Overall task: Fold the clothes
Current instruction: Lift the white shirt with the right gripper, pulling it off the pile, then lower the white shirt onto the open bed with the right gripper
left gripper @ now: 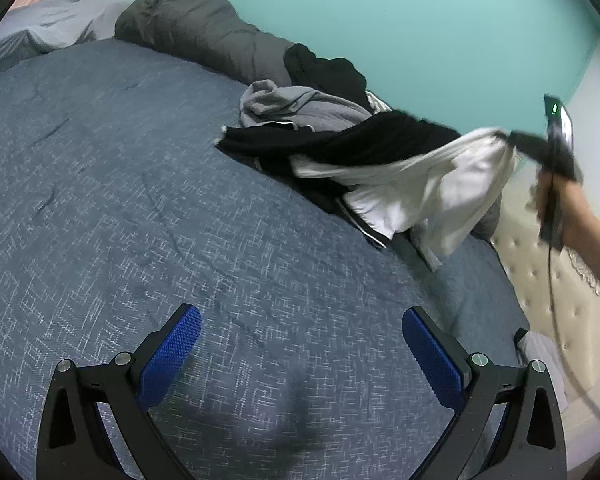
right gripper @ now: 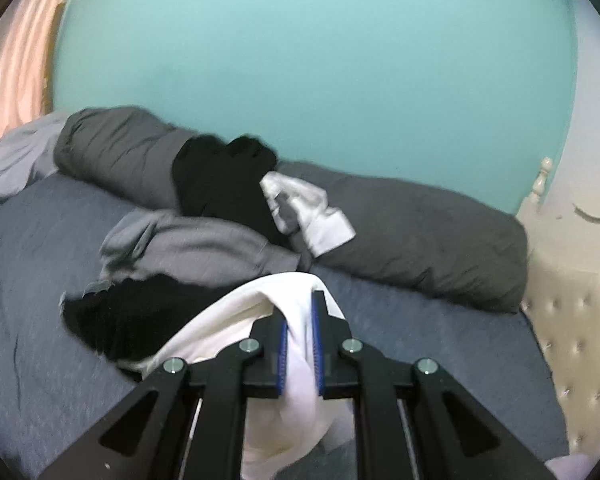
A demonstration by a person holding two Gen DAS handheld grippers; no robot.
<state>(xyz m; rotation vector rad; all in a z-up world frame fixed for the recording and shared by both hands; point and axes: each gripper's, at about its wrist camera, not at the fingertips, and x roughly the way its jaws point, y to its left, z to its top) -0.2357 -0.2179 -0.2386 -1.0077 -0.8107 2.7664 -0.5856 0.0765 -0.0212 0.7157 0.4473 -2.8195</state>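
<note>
White garment [right gripper: 284, 412] pinched in right gripper [right gripper: 300, 344], blue pads clamped on a bunched fold, cloth lifted off the bed [left gripper: 140, 200] and trailing back toward the pile [left gripper: 300, 120]. Left gripper [left gripper: 300, 356] spread wide, nothing between its fingers, hovering over bare quilt on the near side of the pile. Pile of grey [right gripper: 188, 240], black [right gripper: 220, 192] and white pieces, heaped just in front of the dark grey bolster [right gripper: 420, 232]. Garment judged light, limp, thin knit; likely to sag and twist from one grip point. Better taken at a hem or shoulder seam, second grip at the opposite corner. Quilt woven, flecked blue, softly wrinkled; headboard [right gripper: 572, 340] tufted, cream.
</note>
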